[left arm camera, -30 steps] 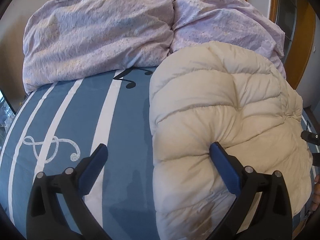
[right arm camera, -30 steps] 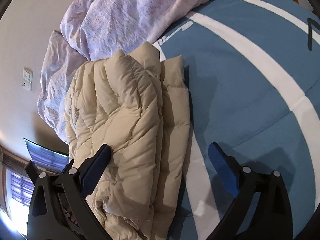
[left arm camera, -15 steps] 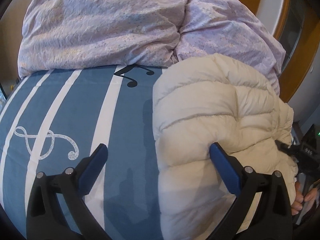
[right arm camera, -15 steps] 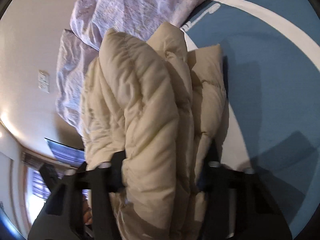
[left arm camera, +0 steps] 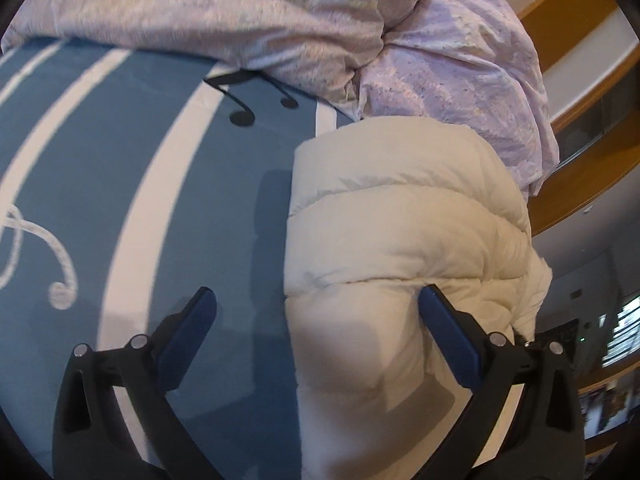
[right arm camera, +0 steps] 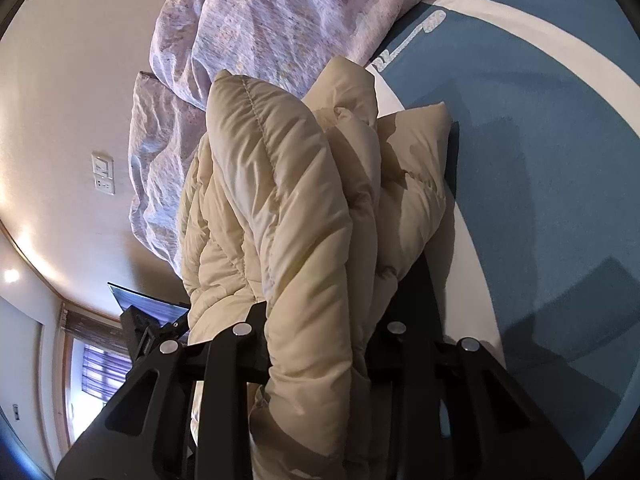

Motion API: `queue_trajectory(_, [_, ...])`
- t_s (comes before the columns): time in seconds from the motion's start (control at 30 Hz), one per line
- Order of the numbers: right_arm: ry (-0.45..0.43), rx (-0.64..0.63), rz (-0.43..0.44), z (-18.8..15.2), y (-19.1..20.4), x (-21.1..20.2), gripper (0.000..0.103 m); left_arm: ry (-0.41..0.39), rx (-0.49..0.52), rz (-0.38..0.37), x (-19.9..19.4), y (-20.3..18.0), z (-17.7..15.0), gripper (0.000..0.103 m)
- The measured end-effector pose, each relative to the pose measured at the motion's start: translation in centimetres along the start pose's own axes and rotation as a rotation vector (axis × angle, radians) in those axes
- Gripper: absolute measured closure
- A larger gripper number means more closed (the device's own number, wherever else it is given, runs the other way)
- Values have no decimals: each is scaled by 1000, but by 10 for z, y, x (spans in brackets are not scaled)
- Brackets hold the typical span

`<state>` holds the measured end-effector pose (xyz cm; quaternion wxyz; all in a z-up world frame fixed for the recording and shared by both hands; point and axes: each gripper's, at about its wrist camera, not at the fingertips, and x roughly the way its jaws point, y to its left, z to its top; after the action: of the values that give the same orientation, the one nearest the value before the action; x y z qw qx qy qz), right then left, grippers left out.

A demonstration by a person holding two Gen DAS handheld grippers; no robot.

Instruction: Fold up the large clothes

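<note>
Right wrist only: jaws closing on puffer jacket (right arm camera: 288,216).

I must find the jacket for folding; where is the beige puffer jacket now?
The puffer jacket lies at the right of the left wrist view, on the blue striped bed cover, just below the lilac duvet.

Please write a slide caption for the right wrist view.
Right hand-held gripper closing on a folded beige puffer jacket over blue bedding.
</note>
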<state>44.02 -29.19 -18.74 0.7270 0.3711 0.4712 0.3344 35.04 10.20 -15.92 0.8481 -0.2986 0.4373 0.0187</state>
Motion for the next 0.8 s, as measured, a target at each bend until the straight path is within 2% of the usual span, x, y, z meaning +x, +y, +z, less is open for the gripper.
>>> queue_trajectory(0.13, [4,12,19,0,-3,1,74,43,-42,-79,14,3,1,11])
queue_trajectory(0.23, [-4,12,26,0,-2,1,74,75,-86,-156,20,7,1,22])
queue_trajectory(0.3, [-8,21,39,0,-2,1,74,91,-111,-228,22,9,0,41])
queue_trajectory(0.33, [-11,26,52,-1,-2,1,74,90,-110,-248,20,9,0,45])
queue_trajectory(0.4, [-16,26,66,-1,1,1,77,82,-81,-264,14,5,0,61])
queue_trajectory(0.5, [-23,15,89,0,9,0,78,66,-62,-287,3,6,1,74])
queue_trajectory(0.6, [-13,-7,103,3,23,6,79,26,-51,-296,-11,12,6,79])
queue_trajectory(0.8, [16,-100,128,19,71,35,80,-79,-38,-268,-45,32,24,80])
